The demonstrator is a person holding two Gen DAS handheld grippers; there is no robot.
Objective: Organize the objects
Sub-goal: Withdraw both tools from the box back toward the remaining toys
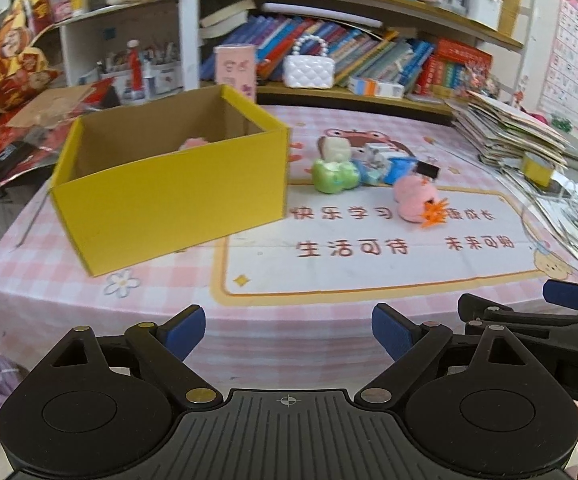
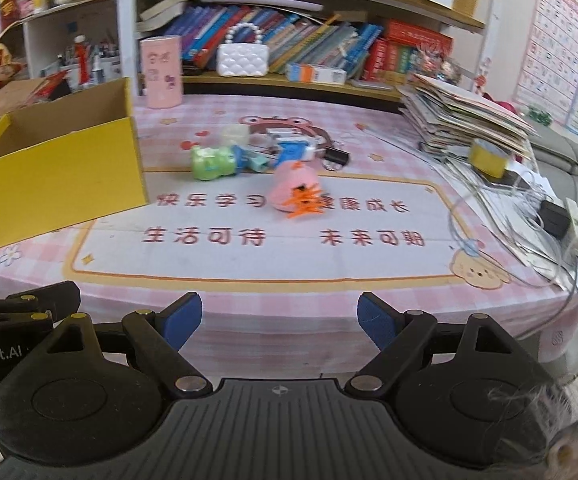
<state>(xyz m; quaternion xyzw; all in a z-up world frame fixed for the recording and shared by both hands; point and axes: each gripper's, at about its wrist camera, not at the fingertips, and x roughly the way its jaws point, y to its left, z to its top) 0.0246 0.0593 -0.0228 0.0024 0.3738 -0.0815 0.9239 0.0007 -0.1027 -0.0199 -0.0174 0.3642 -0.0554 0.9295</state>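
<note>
Toys sit in a loose cluster on the pink checked tablecloth (image 2: 249, 312), all just to the right of the yellow cardboard box (image 1: 169, 196), which serves as your landmark. Nearest the box lies a green toy (image 1: 335, 176), with a pale block (image 1: 339, 150) behind it and a blue-and-white piece (image 1: 399, 166) further right from the box. A pink toy (image 2: 293, 184) with an orange spiky bit (image 2: 305, 202) lies farther from the box and closer to you, and a black binder clip (image 2: 337, 157) rests behind it, still farther from the box. Inside the box, against its far wall, you can see something pink (image 1: 195, 144), only partly visible over the rim. Your left gripper (image 1: 287, 330) hangs over the near table edge, in front of the box and a little to its right, jaws spread wide with nothing between them. Your right gripper (image 2: 279, 318) hangs beside the left one, farther right of the box, jaws likewise apart and empty. Both stay well short of the toys. Well to the right of the box, a stack of papers (image 2: 461, 120) leans at the table's edge, and a white quilted handbag (image 2: 243, 58) sits on the shelf behind.
</note>
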